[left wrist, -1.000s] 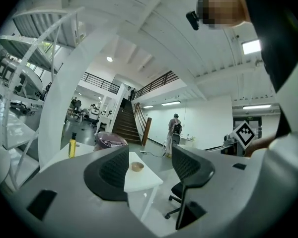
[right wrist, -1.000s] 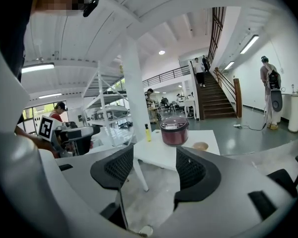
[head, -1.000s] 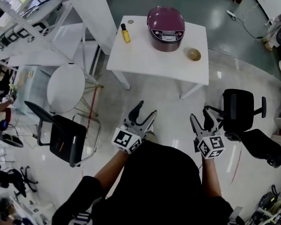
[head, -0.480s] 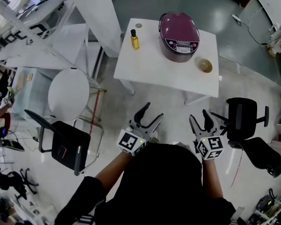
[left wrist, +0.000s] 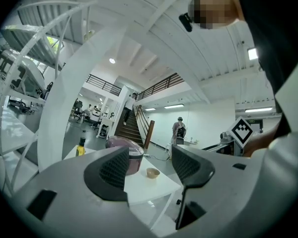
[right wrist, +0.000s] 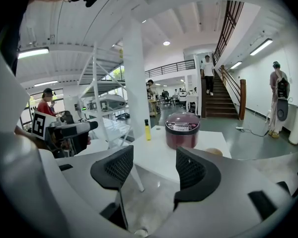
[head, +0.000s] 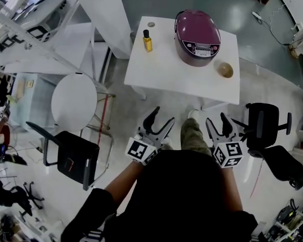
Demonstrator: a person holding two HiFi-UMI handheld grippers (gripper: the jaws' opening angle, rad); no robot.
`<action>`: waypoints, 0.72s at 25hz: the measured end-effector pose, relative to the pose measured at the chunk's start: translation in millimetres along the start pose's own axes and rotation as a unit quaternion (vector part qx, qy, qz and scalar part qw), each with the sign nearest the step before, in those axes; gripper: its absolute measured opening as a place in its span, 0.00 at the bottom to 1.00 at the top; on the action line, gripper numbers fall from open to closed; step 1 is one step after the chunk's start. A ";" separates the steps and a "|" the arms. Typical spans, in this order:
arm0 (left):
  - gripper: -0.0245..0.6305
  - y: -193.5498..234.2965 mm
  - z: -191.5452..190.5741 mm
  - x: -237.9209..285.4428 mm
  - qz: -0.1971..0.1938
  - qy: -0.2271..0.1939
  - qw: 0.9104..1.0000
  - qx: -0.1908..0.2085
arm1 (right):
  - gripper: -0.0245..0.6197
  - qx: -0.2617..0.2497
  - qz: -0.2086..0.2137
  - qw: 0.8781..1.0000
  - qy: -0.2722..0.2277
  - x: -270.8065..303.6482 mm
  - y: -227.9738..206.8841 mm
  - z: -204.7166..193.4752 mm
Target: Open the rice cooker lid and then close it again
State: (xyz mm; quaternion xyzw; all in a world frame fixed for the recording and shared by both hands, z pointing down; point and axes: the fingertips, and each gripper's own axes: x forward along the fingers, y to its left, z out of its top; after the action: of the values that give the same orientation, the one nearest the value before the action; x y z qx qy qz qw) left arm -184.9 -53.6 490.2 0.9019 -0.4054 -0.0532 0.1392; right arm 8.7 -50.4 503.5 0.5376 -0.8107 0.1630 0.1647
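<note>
**While you stand back, nothing is gripped**

With both held low in front of you, your left gripper [head: 161, 116] and right gripper [head: 215, 119] each have jaws spread apart, nothing between them. The purple rice cooker [head: 197, 30], lid down, sits on the white table [head: 166, 69] at your 12 o'clock, well apart from both grippers. A yellow bottle [head: 148, 41] stands at the cooker's 9 o'clock, a small bowl [head: 224, 69] at its 4 o'clock. A black office chair [head: 262, 122] is at your 2 o'clock, near the right gripper.

One rice cooker [head: 198, 30], one bottle [head: 148, 41], one bowl [head: 224, 69]
</note>
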 end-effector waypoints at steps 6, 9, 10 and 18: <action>0.41 13.8 2.1 20.6 0.012 0.006 1.000 -0.013 | 0.40 -0.005 0.001 1.000 -0.003 11.8 -15.0 8.4; 0.41 23.1 3.0 33.3 0.018 0.007 1.000 -0.001 | 0.40 -0.003 0.011 1.000 -0.007 32.0 -25.2 12.3; 0.41 27.4 2.7 38.8 0.021 0.009 1.000 0.001 | 0.40 -0.002 0.017 1.000 -0.007 40.6 -28.6 14.3; 0.41 52.0 15.1 107.3 0.038 0.025 0.999 0.002 | 0.40 0.003 0.046 0.999 -0.014 106.1 -75.5 51.8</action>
State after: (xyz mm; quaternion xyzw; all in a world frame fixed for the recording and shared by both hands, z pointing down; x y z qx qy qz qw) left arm -153.9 -169.7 492.9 0.8874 -0.4356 -0.0248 0.1488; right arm 34.8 -188.0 510.8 0.5023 -0.8366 0.1649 0.1439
